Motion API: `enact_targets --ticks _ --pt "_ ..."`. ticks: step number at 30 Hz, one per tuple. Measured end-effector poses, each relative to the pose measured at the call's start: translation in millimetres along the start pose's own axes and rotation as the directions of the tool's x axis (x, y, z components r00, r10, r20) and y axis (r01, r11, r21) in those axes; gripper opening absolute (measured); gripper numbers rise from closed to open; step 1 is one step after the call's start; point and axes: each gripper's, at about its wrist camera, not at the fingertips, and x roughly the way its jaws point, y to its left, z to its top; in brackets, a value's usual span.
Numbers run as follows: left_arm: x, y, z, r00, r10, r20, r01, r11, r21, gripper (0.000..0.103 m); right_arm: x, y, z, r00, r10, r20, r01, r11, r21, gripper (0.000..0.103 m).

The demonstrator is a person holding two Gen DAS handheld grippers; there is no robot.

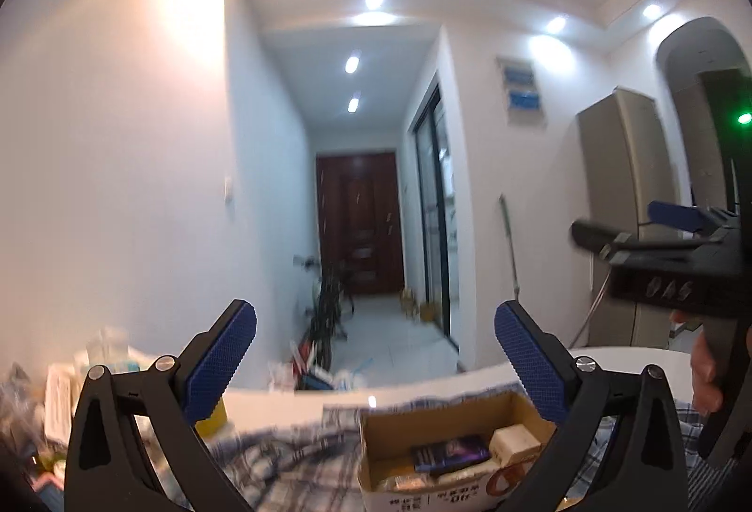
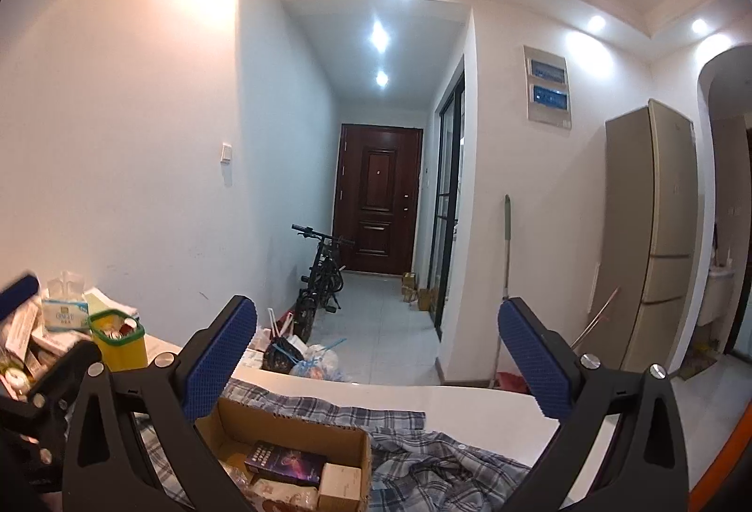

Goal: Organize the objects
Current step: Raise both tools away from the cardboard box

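Both grippers are held up above the white table, level, facing down the hallway. The left gripper has its blue pads spread wide with nothing between them. The right gripper is likewise spread wide and holds nothing.

Landmark: the cardboard box. It sits open on the table, on top of a blue plaid shirt that spreads out around and beyond it. Inside the box lie a dark purple-printed packet, a small beige carton just beside it, and more packets underneath that are too hidden to name.

Left of the box, near the wall, stands a yellow tub with a green rim, small items inside. Behind the tub is a tissue pack among stacked papers and boxes; that pile is blurred in the left wrist view.

Beyond the box, past the table's far edge, tied plastic bags lie on the floor, with a black bicycle further back against the wall and a dark brown door at the hallway's end. Right of the box, well apart, stand a mop and a tall beige fridge.
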Motion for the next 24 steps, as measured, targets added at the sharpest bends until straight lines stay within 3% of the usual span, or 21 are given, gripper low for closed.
enact_targets --ticks 4,8,10,12,16,19,21,24 --pt "-15 -10 6 1.0 0.027 0.007 -0.028 0.997 0.078 0.103 -25 12 -3 0.999 -0.053 -0.001 0.053 0.996 -0.079 0.103" --pt "-23 -2 20 0.996 -0.004 -0.09 0.007 1.0 0.03 0.103 -58 22 -11 0.995 -0.094 0.023 0.097 0.981 -0.167 0.103" --pt "-28 10 21 0.982 -0.07 -0.173 0.067 0.998 -0.018 0.103 -75 23 -17 0.989 -0.137 0.056 0.144 0.977 -0.159 0.103" --pt "-41 24 17 0.974 -0.107 -0.198 0.096 0.993 -0.065 0.103 -88 22 -18 0.985 -0.155 0.071 0.164 0.977 -0.136 0.103" --pt "-67 27 6 0.983 -0.012 -0.181 0.003 0.999 -0.046 0.103 -102 24 -31 0.995 -0.099 0.031 0.101 0.991 -0.088 0.103" --pt "-78 29 -5 0.986 -0.092 -0.141 0.076 0.99 -0.12 0.103 -98 25 -46 0.998 -0.054 -0.036 0.052 0.997 -0.048 0.103" --pt "-81 35 -15 0.978 -0.152 -0.143 0.125 0.975 -0.182 0.103 -100 28 -59 0.998 -0.009 -0.063 0.008 1.0 -0.022 0.103" --pt "-78 33 -25 0.977 -0.123 -0.174 0.091 0.979 -0.183 0.103 -106 24 -76 0.994 0.105 -0.033 -0.104 0.994 0.035 0.103"
